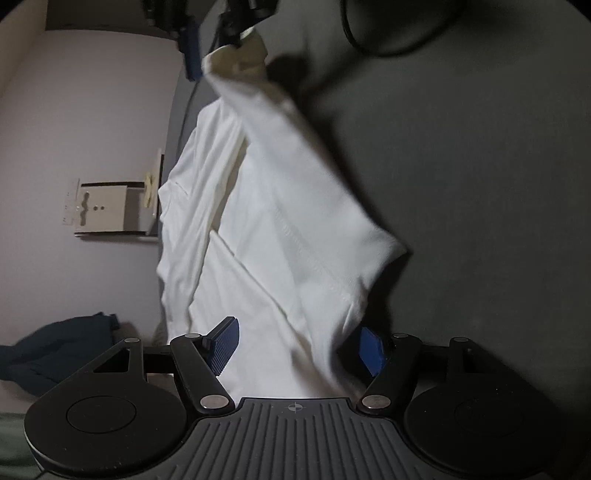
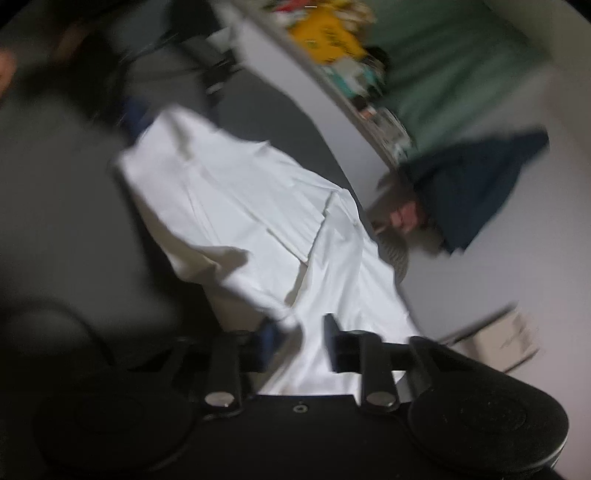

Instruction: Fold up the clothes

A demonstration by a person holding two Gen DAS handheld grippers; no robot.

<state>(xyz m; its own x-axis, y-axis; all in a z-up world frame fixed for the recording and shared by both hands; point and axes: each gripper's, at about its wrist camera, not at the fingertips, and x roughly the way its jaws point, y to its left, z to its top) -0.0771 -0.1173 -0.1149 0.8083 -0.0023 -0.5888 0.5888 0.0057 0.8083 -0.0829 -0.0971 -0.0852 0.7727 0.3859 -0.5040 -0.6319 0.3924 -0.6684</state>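
A white garment (image 1: 280, 229) hangs stretched in the air between my two grippers. My left gripper (image 1: 299, 347) stands open, its blue pads (image 1: 225, 345) far apart, and the cloth runs loosely between them, lapping over the right pad. The far corner of the garment rises to my right gripper (image 1: 221, 40) at the top of the left wrist view. In the blurred right wrist view, my right gripper (image 2: 301, 339) has its fingers drawn close on a bunch of the white garment (image 2: 240, 199). The left gripper (image 2: 133, 118) shows at the garment's far end.
A person's dark grey top (image 1: 480, 184) fills the space behind the garment. A dark blue garment (image 2: 472, 192) lies on the pale surface (image 1: 74, 110). A white box (image 1: 107, 210) sits beyond it. Green bedding (image 2: 461, 74) and a yellow garment (image 2: 325, 33) lie farther off.
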